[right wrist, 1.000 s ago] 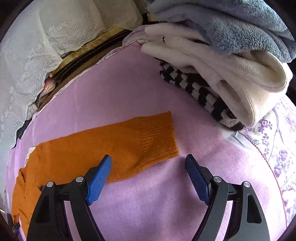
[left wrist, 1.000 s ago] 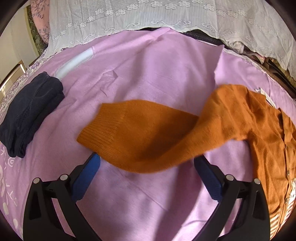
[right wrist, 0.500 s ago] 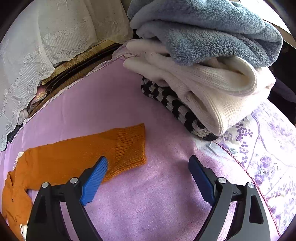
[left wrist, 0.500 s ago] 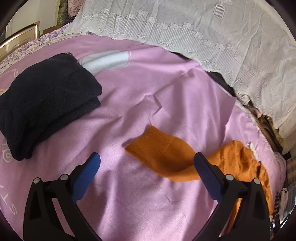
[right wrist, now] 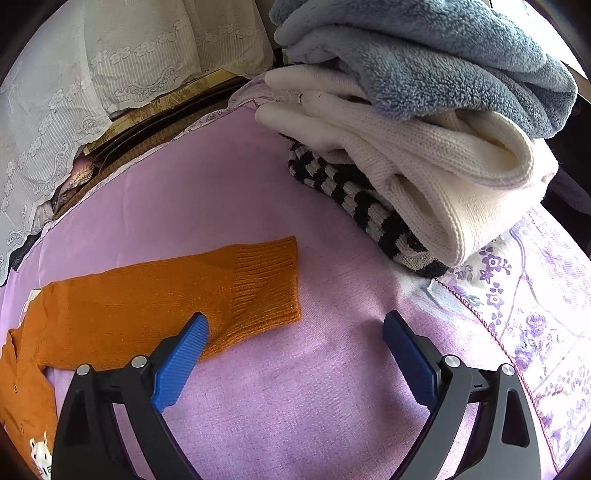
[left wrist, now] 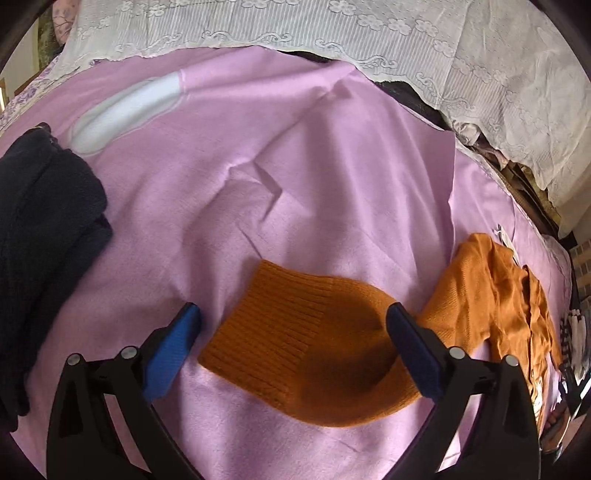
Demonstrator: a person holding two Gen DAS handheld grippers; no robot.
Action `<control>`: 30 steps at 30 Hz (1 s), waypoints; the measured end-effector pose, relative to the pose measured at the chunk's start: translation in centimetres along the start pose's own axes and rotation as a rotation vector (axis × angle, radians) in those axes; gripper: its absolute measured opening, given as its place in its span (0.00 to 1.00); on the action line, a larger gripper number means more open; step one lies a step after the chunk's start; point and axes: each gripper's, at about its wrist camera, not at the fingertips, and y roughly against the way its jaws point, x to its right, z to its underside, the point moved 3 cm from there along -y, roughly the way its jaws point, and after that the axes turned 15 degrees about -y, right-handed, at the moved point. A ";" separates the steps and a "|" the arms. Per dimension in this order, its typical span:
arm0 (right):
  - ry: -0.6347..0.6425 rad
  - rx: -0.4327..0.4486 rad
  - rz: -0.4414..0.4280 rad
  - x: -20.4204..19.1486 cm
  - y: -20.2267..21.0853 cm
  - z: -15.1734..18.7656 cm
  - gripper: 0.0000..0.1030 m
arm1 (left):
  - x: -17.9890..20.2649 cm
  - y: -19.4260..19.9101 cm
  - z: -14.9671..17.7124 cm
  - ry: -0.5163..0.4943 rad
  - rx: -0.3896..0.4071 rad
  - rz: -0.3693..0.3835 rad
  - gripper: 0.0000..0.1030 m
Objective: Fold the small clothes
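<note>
Both pairs of fingers stand wide and hold nothing. Those of the left gripper (left wrist: pixel 293 330) are closing, with the ribbed cuff of one sleeve (left wrist: pixel 273 332) of the orange cardigan (left wrist: pixel 509 295) lying between them, the pads clear of the knit. Those of the right gripper (right wrist: pixel 295 334) are opening over the pink sheet (right wrist: pixel 229 199), the left finger (right wrist: pixel 181 365) over the edge of the other sleeve (right wrist: pixel 207 291), whose cuff lies at about 11 o'clock from the gap between them.

No container is in view. The cardigan lies flat on the sheet, sleeves spread; in the left wrist view its body runs off toward 3 o'clock. A folded dark navy garment (left wrist: pixel 40 236) sits at 9 o'clock there, and a white lace cloth (left wrist: pixel 332 26) at 12 o'clock. In the right wrist view a stack rests at 1 o'clock: a blue fleece (right wrist: pixel 424 48) on a cream knit (right wrist: pixel 424 155) on a black-and-white checked piece (right wrist: pixel 351 195).

A second ago the left sleeve was draped across and above the left fingers; half a second ago it lay beyond them on the sheet; now the cuff is framed between them. In the right wrist view the cuff has changed place only slightly.
</note>
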 end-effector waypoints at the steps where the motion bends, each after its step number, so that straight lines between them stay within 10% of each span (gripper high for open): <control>1: -0.001 0.000 -0.001 0.1 0.0 0.0 0.93 | 0.1 0.1 0.1 -0.008 0.008 -0.017 0.59; 4: 0.002 -0.001 0.000 0.0 0.0 0.1 0.94 | -0.2 1.2 0.3 0.020 0.053 0.014 0.16; 10: 0.000 0.000 -0.004 0.2 0.0 0.1 0.94 | -2.4 5.7 -0.2 0.115 0.202 -0.215 0.14; 12: 0.006 0.000 0.001 0.2 -0.1 0.1 0.94 | -2.6 5.2 0.3 0.105 0.181 -0.311 0.26; 15: 0.011 -0.002 0.000 0.1 -0.1 0.1 0.95 | -3.2 2.6 1.6 0.068 0.031 -0.575 0.76; 22: 0.147 0.159 -0.143 -5.2 5.5 0.6 0.94 | 1.9 9.3 0.2 0.038 0.231 -0.396 0.89; 26: 0.377 -0.090 -0.379 -15.5 4.8 5.5 0.94 | 12.9 7.1 -2.8 -0.204 0.213 -0.248 0.94; 30: 0.509 -0.197 -0.409 -23.6 2.0 9.5 0.93 | 22.5 1.4 -5.0 -0.368 0.120 -0.154 0.95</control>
